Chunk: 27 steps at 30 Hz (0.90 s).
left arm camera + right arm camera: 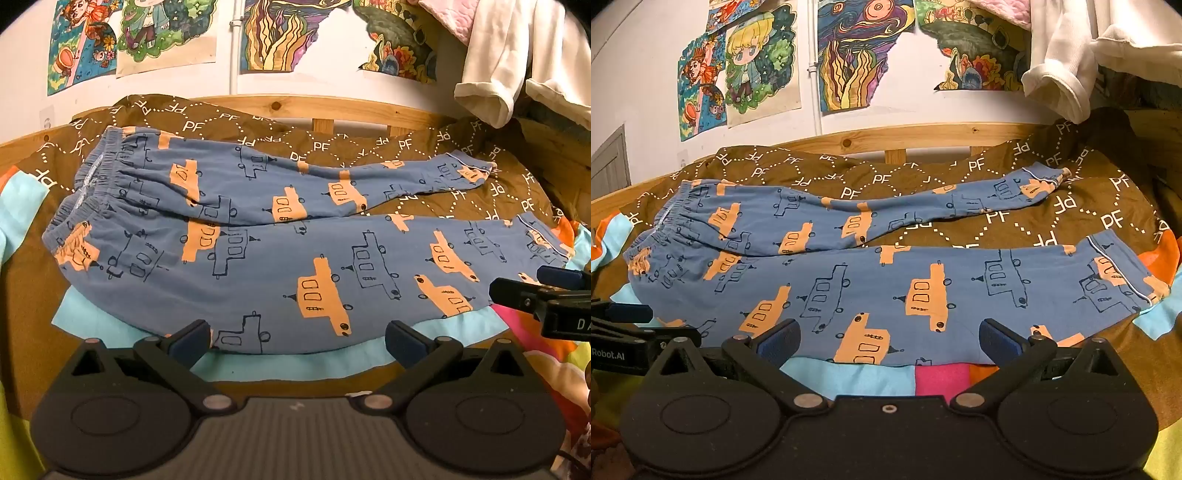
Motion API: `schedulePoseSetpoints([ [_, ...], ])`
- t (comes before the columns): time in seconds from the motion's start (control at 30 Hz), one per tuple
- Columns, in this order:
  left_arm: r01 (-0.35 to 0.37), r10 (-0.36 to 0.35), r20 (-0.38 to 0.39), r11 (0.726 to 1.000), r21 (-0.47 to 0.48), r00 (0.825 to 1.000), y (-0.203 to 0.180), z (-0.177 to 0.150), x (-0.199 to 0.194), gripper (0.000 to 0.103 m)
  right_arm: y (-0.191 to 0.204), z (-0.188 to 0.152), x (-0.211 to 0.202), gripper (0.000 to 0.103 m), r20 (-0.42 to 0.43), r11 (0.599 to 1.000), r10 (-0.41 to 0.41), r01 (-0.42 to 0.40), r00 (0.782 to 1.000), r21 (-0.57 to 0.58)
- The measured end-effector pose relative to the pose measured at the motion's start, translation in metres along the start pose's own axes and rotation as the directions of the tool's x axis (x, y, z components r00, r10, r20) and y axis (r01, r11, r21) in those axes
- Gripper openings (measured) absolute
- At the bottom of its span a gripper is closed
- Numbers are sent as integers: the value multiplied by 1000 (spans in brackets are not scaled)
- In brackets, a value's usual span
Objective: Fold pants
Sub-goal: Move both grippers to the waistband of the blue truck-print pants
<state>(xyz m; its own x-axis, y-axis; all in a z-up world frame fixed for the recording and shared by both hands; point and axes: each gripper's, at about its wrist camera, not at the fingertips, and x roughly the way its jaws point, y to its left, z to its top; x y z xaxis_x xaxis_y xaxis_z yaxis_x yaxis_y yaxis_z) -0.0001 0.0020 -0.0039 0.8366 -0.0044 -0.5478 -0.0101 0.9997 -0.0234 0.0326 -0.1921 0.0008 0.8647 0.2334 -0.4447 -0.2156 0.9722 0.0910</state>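
1. This is a bedroom in a home.
2. A wooden bed frame (923, 138) holds a brown blanket (1071, 210) with white letters.
3. Colourful drawings (761, 62) are stuck on the white wall (635, 74).
4. White clothes (1071, 70) hang nearby.

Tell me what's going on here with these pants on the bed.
A person holds two grasping tools over a pair of blue pants printed with orange trucks, spread flat and unfolded on a brown bedspread. The waistband lies to the left, and the two legs run to the right, slightly apart. The left tool and the right tool both hover open at the near edge of the near leg, gripping nothing. No fold has been made yet.
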Motion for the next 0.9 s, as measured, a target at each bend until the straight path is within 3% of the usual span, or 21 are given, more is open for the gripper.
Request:
schedulePoseSetpoints([
  [0.2, -11, 10, -18, 999, -36, 1000, 3, 6, 8, 103, 0, 1, 1, 102, 30, 999, -20, 22, 999, -34],
  [0.4, -44, 44, -6, 999, 14, 999, 12, 40, 16, 103, -12, 27, 4, 102, 55, 999, -28, 30, 998, -26],
  [0.57, -79, 79, 4, 985, 152, 997, 23, 102, 32, 103, -32, 68, 14, 102, 79, 996, 59, -54, 995, -68],
  [0.77, -185, 188, 18, 940, 286, 982, 56, 190, 60, 103, -48, 140, 58, 102, -31, 968, 159, -162, 987, -194],
  [0.9, -192, 200, 6, 932, 308, 980, 87, 227, 90, 103, -50, 180, 111, 102, -120, 923, 189, -218, 975, -316],
])
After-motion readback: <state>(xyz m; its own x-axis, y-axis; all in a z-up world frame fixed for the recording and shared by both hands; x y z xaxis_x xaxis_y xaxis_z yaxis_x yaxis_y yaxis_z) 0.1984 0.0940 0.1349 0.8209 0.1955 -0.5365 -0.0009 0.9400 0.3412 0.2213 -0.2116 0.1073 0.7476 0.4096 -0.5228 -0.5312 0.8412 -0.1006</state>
